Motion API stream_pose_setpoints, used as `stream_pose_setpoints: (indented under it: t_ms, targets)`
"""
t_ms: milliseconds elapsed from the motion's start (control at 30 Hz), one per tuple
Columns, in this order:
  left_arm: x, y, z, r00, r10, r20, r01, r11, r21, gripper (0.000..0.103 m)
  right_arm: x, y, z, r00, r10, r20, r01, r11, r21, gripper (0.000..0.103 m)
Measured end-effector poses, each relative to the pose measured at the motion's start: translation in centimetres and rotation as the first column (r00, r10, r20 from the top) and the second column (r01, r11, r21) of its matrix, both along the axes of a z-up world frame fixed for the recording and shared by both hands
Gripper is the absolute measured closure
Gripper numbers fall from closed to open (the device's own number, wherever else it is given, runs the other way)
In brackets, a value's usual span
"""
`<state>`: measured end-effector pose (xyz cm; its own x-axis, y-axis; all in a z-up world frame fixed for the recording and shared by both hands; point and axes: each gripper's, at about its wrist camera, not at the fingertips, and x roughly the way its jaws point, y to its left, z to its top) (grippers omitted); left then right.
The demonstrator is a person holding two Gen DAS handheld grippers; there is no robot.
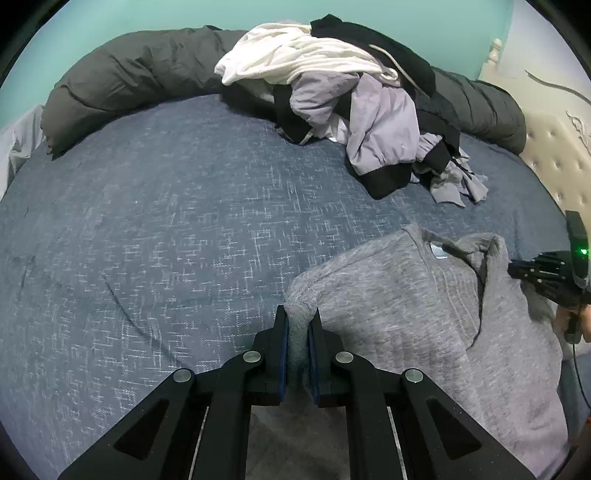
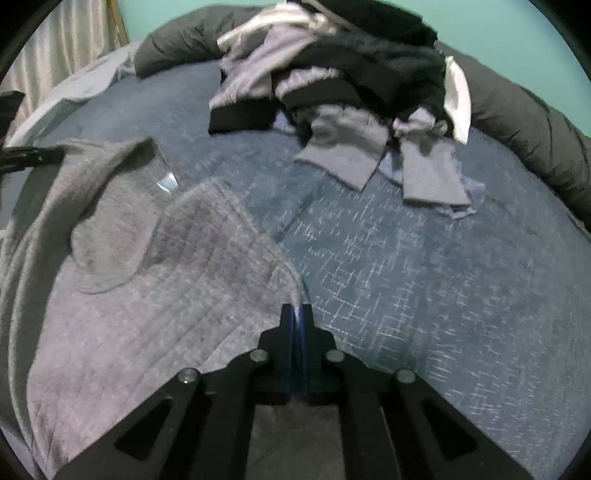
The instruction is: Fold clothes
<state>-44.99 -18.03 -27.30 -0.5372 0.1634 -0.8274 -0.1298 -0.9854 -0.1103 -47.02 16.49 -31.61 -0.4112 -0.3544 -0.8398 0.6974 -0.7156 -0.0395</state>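
- The left gripper sits at 6 o'clock in the left wrist view; its jaws pinch a bunched fold of the grey sweater, the cloth filling the narrow gap between the blue pads.
- The sweater spreads from that pinch toward 3 to 5 o'clock on the blue bedspread; its neckline, with a small pale label, lies open toward 2 o'clock.
- The right gripper enters at 3 o'clock in this view, its black tip touching the far edge of the sweater; a part of the person's hand shows just below it.
- In the right wrist view the right gripper stands at 6 o'clock; its jaws are pressed almost together on a thin edge of the grey sweater, which fills the view from 7 to 10 o'clock.
- The left gripper shows at 9 o'clock there, at the sweater's far edge; the picture is slightly blurred.
- A pile of clothes lies at 12 to 2 o'clock, well apart from the sweater: white, lilac, black and grey pieces heaped together.
- A dark rolled duvet curves behind the pile at 10 to 2 o'clock; a tufted headboard stands at 3 o'clock; the wall is teal.
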Motion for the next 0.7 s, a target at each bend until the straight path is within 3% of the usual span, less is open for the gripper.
stream_pose_setpoints:
  t_ms: [333,433,700]
  targets:
    - [-0.9,0.3,3.2,0.999,0.025,-0.036,-0.026,1.0,-0.015,0.093,-0.1,4.2,8.3,0.972,-0.141,-0.19,0.133,0.99,-0.056,0.101]
    - [-1.9,0.4,3.7,0.999,0.032,-0.044,-0.032,0.999,-0.003,0.094,-1.4,5.6,10.1,0.962,-0.187,-0.197,0.177,0.982,-0.065,0.101]
    - [-4.6,0.8,5.0,0.997,0.051,-0.064,-0.049,0.998,0.028,0.094,-5.5,5.3,10.4,0.949,-0.236,-0.211,0.236,0.971,-0.026,0.101]
